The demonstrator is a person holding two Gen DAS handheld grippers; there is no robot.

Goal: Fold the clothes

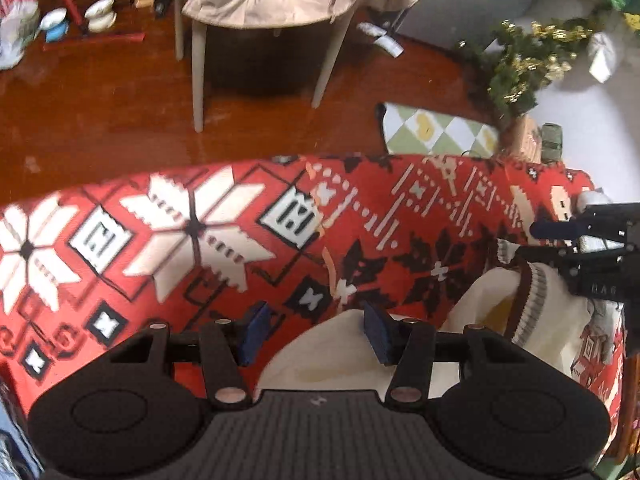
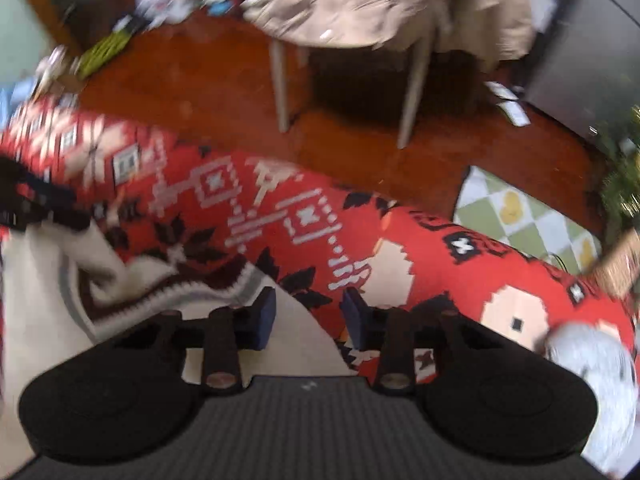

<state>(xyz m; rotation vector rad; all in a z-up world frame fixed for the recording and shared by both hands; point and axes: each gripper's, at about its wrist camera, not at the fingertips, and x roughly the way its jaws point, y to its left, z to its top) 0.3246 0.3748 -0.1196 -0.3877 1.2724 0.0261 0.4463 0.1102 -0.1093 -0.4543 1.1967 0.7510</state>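
Red patterned blanket (image 1: 224,240) covered work surface, wooden floor (image 1: 120,112) and chair (image 1: 256,12) beyond. Cream sweater (image 1: 340,352) lay on blanket near me, brown-striped ribbed hem (image 1: 528,304) bunched, long axis hard to tell. My left gripper (image 1: 316,330) hovered over its edge, fingers apart, nothing clamped. My right gripper (image 2: 308,316) sat over opposite edge, fingers apart, empty. I judged both lined up for corner pinch.

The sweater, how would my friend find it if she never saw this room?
Look for the big red snowflake-patterned cloth. A cream sweater lies on it near its right end. It is the only plain pale thing there, edged with brown and grey stripes.
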